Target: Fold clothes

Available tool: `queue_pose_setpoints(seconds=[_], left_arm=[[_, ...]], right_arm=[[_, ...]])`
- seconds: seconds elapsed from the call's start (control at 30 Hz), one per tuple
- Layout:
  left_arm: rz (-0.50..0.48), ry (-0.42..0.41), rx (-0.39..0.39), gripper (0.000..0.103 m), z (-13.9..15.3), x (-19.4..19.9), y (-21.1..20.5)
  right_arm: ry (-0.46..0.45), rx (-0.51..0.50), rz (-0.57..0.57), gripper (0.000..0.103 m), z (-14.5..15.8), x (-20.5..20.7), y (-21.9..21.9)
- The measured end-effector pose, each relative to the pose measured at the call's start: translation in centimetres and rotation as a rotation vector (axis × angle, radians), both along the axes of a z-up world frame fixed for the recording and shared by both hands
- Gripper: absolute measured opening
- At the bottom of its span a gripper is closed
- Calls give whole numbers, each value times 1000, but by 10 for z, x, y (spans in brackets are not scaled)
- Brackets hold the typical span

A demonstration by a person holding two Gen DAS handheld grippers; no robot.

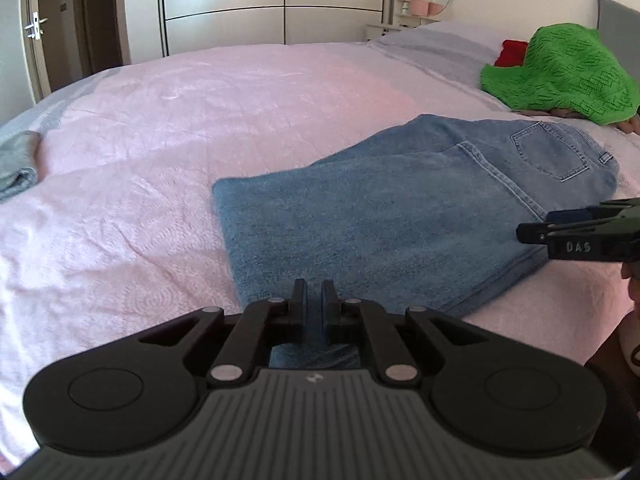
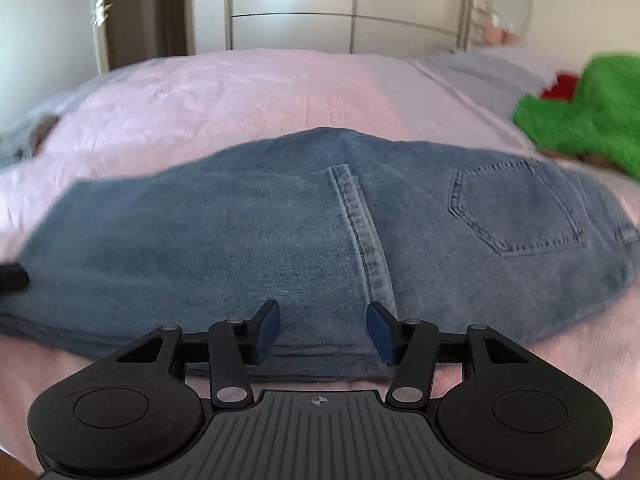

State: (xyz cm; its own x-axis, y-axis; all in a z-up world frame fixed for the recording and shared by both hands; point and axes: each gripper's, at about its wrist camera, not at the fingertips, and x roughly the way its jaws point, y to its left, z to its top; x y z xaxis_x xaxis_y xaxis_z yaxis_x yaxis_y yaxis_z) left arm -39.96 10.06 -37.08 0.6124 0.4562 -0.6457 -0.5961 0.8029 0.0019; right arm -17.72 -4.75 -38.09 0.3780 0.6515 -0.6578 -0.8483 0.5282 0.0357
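In the left wrist view we saw the left gripper [image 1: 314,292] with its two fingers nearly pressed together, only a thin gap between them. They sat right at the near edge of the jeans [image 1: 400,208], and a bit of blue cloth showed below them, but we could not tell if they pinched it. In the right wrist view the right gripper [image 2: 323,322] had its fingers spread wide apart, with nothing between them, just above the near edge of the same jeans [image 2: 280,232].

The jeans lay folded on the pink bedspread [image 1: 160,120], back pocket [image 1: 552,152] facing up. Only the right view showed the thick seam [image 2: 360,232] running up the middle (that picture was blurry). Only the left view showed the right gripper from the side [image 1: 576,232], low over the jeans' right edge, with its fingertips hard to make out.

Farther out lay a green knitted sweater [image 1: 568,72] on top of something red [image 1: 512,52], by a pillow [image 1: 440,44]. The left view alone clearly showed a grey cloth [image 1: 16,164] at the far left, plus a shelf with pink pots [image 1: 424,6].
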Motion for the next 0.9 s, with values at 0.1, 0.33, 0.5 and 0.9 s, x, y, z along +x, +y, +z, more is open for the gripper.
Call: queue_pose_setpoints(seconds=[0.1, 0.33, 0.5, 0.9], left_arm=[[2, -3, -10, 7, 1, -2, -10], [97, 40, -49, 14, 1, 3, -16], [130, 61, -52, 34, 13, -3, -28], [198, 129, -64, 55, 28, -27, -52]], right_arm=[[-19, 6, -26, 53, -1, -2, -9], [162, -21, -106, 53, -9, 13, -24], [140, -15, -104, 76, 5, -4, -41], [171, -52, -119, 76, 18, -27, -57]])
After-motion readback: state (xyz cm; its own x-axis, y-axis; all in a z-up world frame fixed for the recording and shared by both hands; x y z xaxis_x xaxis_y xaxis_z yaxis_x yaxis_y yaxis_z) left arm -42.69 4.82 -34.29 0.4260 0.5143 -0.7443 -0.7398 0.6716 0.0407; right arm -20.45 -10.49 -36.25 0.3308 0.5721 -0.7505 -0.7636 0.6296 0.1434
